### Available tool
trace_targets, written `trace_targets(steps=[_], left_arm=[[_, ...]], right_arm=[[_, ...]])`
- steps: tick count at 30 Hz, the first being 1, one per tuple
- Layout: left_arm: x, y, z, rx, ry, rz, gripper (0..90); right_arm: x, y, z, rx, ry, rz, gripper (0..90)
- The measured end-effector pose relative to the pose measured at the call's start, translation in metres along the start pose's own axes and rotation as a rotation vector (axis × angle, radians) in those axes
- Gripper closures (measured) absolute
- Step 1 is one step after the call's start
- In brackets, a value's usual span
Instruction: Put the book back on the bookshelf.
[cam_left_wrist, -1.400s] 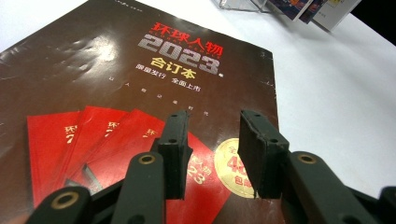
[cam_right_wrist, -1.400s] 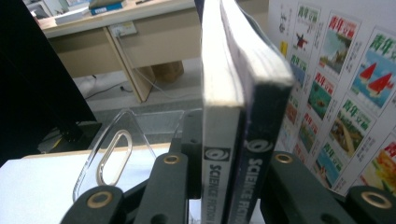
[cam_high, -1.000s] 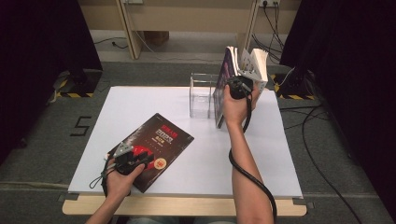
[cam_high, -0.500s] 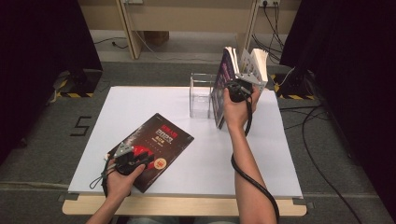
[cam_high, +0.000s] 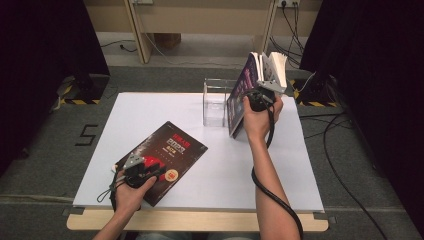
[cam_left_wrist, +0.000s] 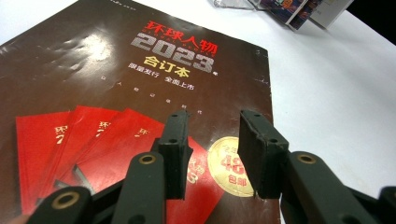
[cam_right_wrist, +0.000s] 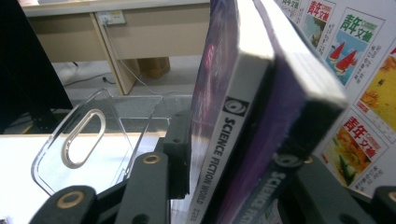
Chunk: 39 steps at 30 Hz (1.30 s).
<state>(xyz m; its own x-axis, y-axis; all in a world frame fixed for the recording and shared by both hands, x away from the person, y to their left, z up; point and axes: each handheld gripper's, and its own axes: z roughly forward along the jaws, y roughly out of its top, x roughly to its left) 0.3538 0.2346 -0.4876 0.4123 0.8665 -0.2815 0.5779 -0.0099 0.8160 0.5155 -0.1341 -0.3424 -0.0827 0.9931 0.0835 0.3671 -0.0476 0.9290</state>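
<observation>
We see the right gripper (cam_high: 261, 95) at the far right of the white table (cam_high: 300, 165), its jaws having just been opening around two upright purple science-fiction magazines (cam_right_wrist: 243, 121). The left pad sits just beside the spine; whether the pads press, we cannot tell. The magazines lean against more upright magazines, just beside a clear acrylic holder (cam_high: 216, 102). The left gripper (cam_left_wrist: 212, 140) hovers low, jaws spread and empty, over a dark brown magazine with red cards on its cover (cam_high: 167, 152), lying flat near the table's front left.
</observation>
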Motion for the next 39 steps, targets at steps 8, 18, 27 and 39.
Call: trace_targets(steps=[8,18,27,39], left_arm=[[0.000,0.000,-0.001,-0.003,-0.001,0.000,62.6],[0.000,0.000,-0.001,-0.002,0.000,0.001,62.6],[0.000,0.000,-0.001,-0.002,-0.002,0.000,62.6],[0.000,0.000,0.000,0.000,-0.002,-0.001,62.6]], right_arm=[[-0.001,-0.004,0.000,0.016,0.009,0.018,62.4],[-0.007,-0.011,-0.007,0.045,0.023,0.068,60.8],[-0.007,-0.014,-0.010,0.071,0.029,0.089,59.6],[-0.014,-0.022,-0.022,0.013,0.067,0.173,64.0]])
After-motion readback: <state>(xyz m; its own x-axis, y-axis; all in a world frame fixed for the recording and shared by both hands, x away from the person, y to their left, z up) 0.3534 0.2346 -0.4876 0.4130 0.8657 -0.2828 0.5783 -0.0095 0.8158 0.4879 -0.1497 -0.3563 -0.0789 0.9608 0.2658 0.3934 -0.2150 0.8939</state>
